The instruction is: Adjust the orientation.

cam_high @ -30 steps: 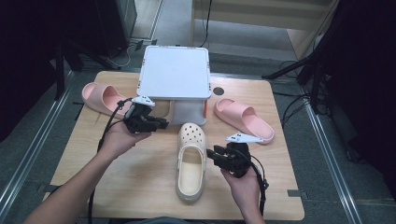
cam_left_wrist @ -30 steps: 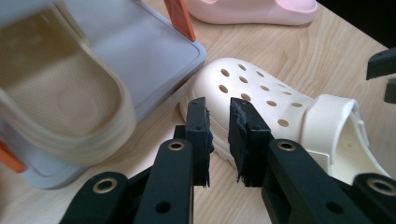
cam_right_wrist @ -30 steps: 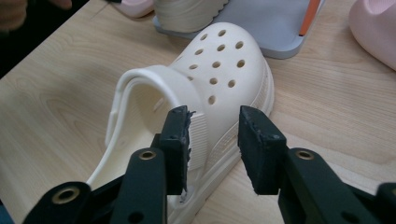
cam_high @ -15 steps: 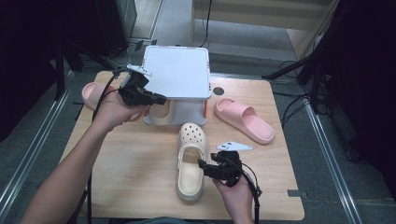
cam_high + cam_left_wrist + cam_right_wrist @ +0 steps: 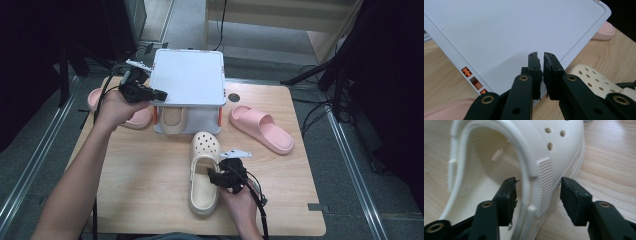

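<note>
High view shows my right gripper (image 5: pixel 216 176) low over the desk (image 5: pixel 145 185) near its front edge, set against the right wall of the cream clog (image 5: pixel 204 175), which lies lengthwise there with its toe pointing toward the far edge. Right gripper view puts that wall between my jaws: one jaw sits inside the shoe's opening, the other outside by the ribbed patch, and both pads stand clear of the wall, so this gripper is released around it. Its jaws have just been closing a little.

My left gripper (image 5: pixel 156 94) hovers at the left edge of the white shoe rack (image 5: pixel 187 75) that stands at the far middle of the desk. Left gripper view shows its jaws nearly together over the rack's white top with nothing between them, clenched on air; they have just been closing.

A second cream clog (image 5: pixel 172 119) sits under the rack's top. One pink slide (image 5: pixel 262 128) lies right of the rack, another pink slide (image 5: pixel 131 117) left of it, partly behind my left hand (image 5: pixel 114 107).
</note>
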A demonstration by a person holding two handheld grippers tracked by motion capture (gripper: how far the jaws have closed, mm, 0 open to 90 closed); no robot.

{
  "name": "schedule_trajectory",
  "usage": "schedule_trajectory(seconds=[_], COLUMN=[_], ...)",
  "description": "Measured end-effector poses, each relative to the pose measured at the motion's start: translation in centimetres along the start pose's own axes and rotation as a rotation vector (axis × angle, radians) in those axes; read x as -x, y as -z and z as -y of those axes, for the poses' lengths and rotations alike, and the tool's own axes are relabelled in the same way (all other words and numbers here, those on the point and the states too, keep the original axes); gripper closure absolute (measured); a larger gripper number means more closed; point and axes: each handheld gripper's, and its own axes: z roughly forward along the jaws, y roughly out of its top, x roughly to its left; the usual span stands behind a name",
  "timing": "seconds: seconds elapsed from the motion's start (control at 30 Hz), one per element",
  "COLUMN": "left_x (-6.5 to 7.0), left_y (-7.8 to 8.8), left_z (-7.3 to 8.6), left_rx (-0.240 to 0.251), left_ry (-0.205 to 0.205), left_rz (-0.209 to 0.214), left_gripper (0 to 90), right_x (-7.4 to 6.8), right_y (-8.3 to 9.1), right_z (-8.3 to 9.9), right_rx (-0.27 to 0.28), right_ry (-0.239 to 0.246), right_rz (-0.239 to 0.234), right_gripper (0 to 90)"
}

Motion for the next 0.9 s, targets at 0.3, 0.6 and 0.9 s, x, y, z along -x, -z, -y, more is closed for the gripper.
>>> schedule_trajectory(seconds=[0.3, 0.6, 0.9], left_x=[0.2, 0.2, 0.2], left_y=[0.2, 0.1, 0.1], left_z=[0.3, 0.4, 0.4], left_rx=[0.008, 0.013, 0.019], left_ry=[-0.006, -0.012, -0.012], left_rz=[-0.007, -0.011, -0.013], left_gripper=[83.1, 83.1, 83.1], right_x=[1.0, 2.2, 3.7], right_y=[0.0, 0.6, 0.7], right_z=[-0.8, -3.1, -6.5], right_rx=[0.023, 0.033, 0.073], right_ry=[0.011, -0.037, -0.061], right_rz=[0.011, -0.009, 0.022], right_gripper=[74.6, 76.6, 76.1])
